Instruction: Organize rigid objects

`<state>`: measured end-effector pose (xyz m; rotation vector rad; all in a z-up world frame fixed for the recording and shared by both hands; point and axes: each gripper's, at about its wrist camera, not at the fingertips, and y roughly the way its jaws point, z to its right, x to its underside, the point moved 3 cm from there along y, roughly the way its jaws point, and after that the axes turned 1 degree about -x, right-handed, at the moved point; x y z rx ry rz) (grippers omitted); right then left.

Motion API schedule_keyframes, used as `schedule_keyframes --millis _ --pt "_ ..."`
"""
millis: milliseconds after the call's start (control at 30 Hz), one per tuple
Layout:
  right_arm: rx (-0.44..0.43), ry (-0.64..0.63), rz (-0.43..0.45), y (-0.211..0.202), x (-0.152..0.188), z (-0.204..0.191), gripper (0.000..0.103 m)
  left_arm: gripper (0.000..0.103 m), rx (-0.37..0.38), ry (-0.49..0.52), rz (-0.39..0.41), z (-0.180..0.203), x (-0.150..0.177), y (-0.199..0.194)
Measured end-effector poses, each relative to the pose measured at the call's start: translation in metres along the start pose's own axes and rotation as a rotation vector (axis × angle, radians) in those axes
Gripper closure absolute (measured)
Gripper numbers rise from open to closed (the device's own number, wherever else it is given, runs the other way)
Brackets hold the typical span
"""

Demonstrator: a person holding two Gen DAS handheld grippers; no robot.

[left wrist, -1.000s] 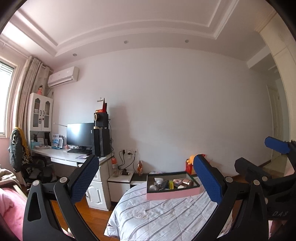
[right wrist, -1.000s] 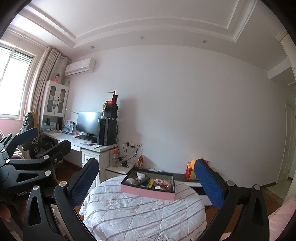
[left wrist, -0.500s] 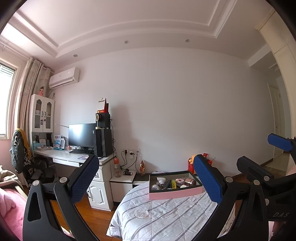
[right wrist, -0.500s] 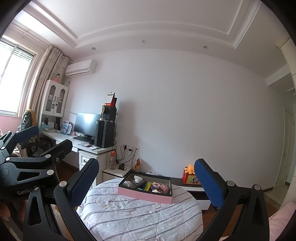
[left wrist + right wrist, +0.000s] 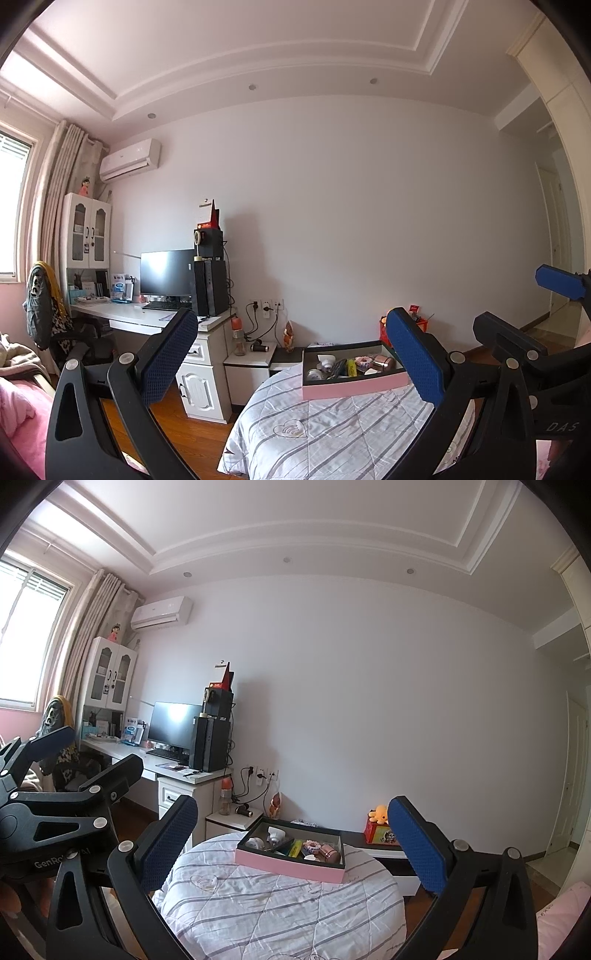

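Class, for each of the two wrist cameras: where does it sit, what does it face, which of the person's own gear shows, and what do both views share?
Left wrist: behind the open left gripper, facing the pink tray; right gripper at right edge.
Right wrist: behind the open right gripper, same tray; left gripper at left edge.
Shared: tray, quilted round table, desk.

bedroom seen past a wide-open left gripper (image 5: 291,358)

a round table (image 5: 332,435) draped in a striped grey quilt is seen at the lower centre, and a pink tray (image 5: 354,386) with a dark inner wall is set on its far edge, small items being held inside, too small to be told apart. the tray is framed between the two blue-padded fingers (image 5: 168,356), with nothing gripped. the right gripper (image 5: 517,314) is seen at the right edge, also spread. a white desk (image 5: 147,319) with a monitor (image 5: 166,273) is placed at the left, under an air conditioner (image 5: 131,158).
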<state>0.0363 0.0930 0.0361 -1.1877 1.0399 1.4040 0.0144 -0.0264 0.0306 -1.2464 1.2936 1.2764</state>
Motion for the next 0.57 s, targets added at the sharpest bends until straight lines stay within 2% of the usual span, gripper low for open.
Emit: schedule_keyframes --millis 567 --pt "-0.004 0.003 -0.013 0.0008 0.0051 -0.0001 0.000 0.000 -0.011 0.007 -0.008 0.0007 0.0022 0.0027"
